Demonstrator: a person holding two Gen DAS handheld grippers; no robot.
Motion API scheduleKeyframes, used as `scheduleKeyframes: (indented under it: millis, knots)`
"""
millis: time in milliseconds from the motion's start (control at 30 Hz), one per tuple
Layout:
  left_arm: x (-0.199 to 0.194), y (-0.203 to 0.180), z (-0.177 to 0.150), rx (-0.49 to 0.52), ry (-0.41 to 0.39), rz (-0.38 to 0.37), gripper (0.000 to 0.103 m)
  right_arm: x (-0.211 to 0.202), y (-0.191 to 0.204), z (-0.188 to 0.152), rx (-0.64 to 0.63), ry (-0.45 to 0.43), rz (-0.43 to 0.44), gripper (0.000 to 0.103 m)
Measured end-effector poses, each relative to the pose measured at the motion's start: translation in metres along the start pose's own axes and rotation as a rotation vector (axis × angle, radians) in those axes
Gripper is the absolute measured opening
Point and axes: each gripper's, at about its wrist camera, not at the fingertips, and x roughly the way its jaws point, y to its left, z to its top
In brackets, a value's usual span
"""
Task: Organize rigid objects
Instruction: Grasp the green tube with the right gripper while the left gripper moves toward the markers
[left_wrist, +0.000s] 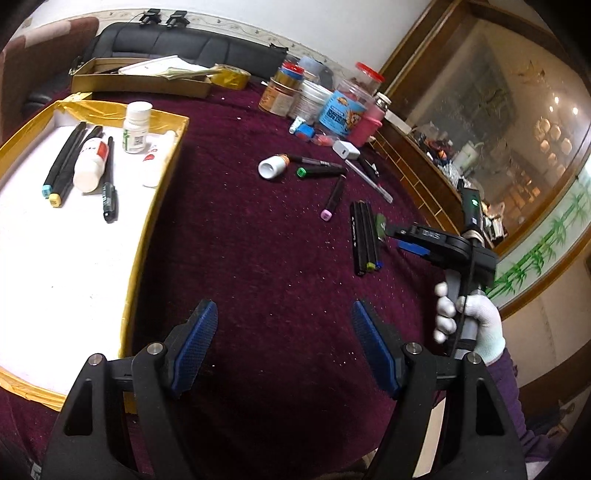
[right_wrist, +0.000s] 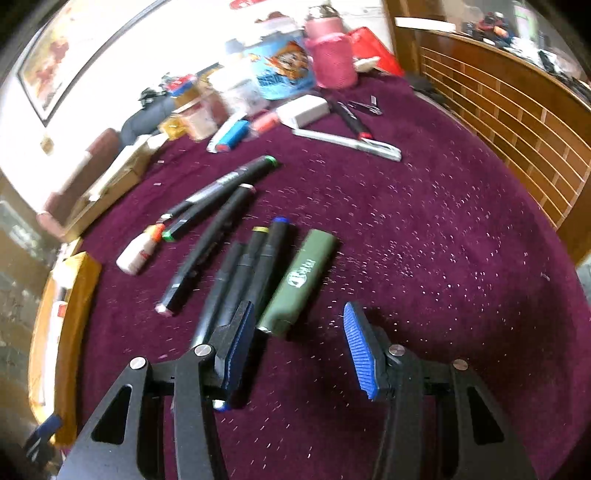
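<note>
Right wrist: green lighter beside markers

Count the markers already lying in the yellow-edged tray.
3. A blue-capped marker and a yellow-capped marker lie left of the fallen white bottle; a black marker lies right of it. None seem hidden.

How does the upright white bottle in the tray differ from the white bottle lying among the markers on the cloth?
The upright bottle stands inside the yellow-edged tray; the lying bottle rests on its side on the maroon cloth. The upright bottle has a white cap and green label; the lying bottle has an orange collar. Both have white bodies.
</note>
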Motion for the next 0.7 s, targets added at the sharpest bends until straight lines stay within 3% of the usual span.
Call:
scheduleKeyframes:
  millis: [133,200,233,333,433,567,700]
  knots:
    - [0.007,-0.014,0.007,0.044,0.005,0.018,0.075,0.012,-0.007,0.012,0.062,-0.053,-0.077,0.039]
    - [0.011,-0.023,0.015,0.075,0.001,0.027,0.075,0.012,-0.007,0.019,0.062,-0.071,-0.100,0.028]
    - [0.013,-0.027,0.018,0.088,-0.003,0.030,0.075,0.014,-0.004,0.021,0.054,-0.074,-0.106,0.027]
    - [0.027,-0.042,0.034,0.137,-0.005,0.030,0.075,0.024,0.009,0.020,-0.005,-0.050,-0.104,0.028]
    - [0.045,-0.052,0.047,0.163,0.000,0.037,0.075,0.029,0.031,0.012,-0.133,-0.084,-0.198,0.028]
    - [0.072,-0.067,0.064,0.244,-0.013,0.087,0.075,0.021,0.013,0.013,-0.046,-0.095,-0.138,0.018]
    - [0.111,-0.094,0.075,0.409,-0.022,0.123,0.075,0.015,-0.007,0.013,0.051,-0.112,-0.067,0.018]
